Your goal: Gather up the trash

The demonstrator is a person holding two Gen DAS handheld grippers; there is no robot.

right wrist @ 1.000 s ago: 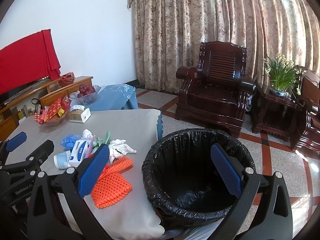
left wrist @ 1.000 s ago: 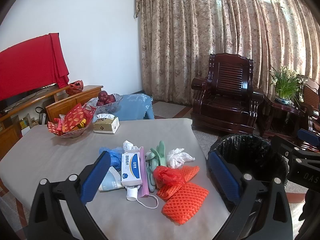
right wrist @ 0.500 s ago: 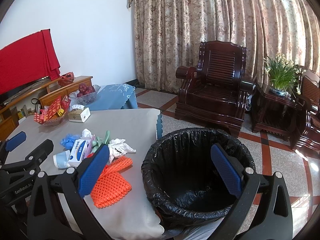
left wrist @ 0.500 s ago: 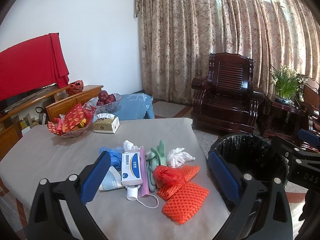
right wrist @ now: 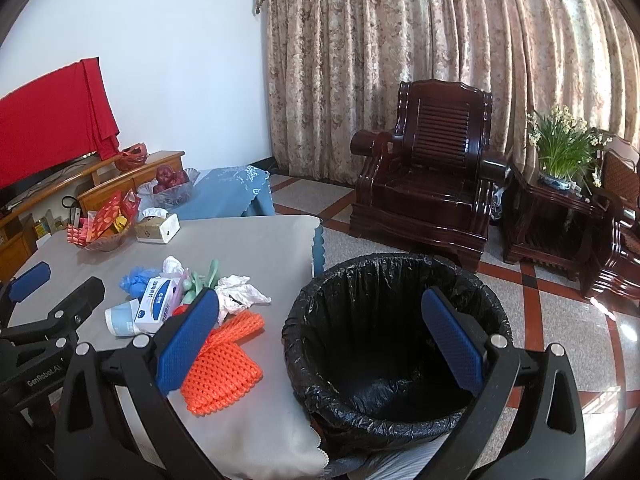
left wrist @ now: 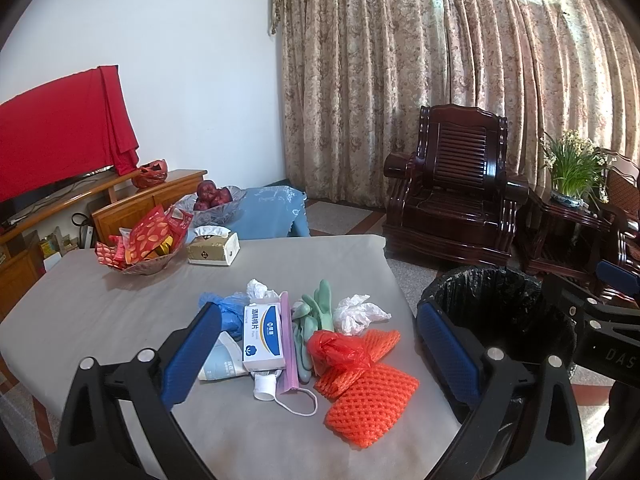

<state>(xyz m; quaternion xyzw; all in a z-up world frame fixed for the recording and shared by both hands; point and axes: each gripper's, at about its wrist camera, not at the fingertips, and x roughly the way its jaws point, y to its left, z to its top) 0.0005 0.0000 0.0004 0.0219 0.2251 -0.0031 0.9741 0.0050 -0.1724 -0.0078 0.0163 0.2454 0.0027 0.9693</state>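
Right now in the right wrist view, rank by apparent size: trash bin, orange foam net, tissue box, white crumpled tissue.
1. Trash bin, by far the largest.
2. Orange foam net.
3. Tissue box and white crumpled tissue look about alike; the box sits farther from the camera, so I won't rank them.

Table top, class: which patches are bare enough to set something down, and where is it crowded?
Bare cloth lies on the table between the snack bowl and the trash pile, and along the near edge in front of the orange foam net. Crowded: the middle, where the white box, green gloves and crumpled tissue overlap.
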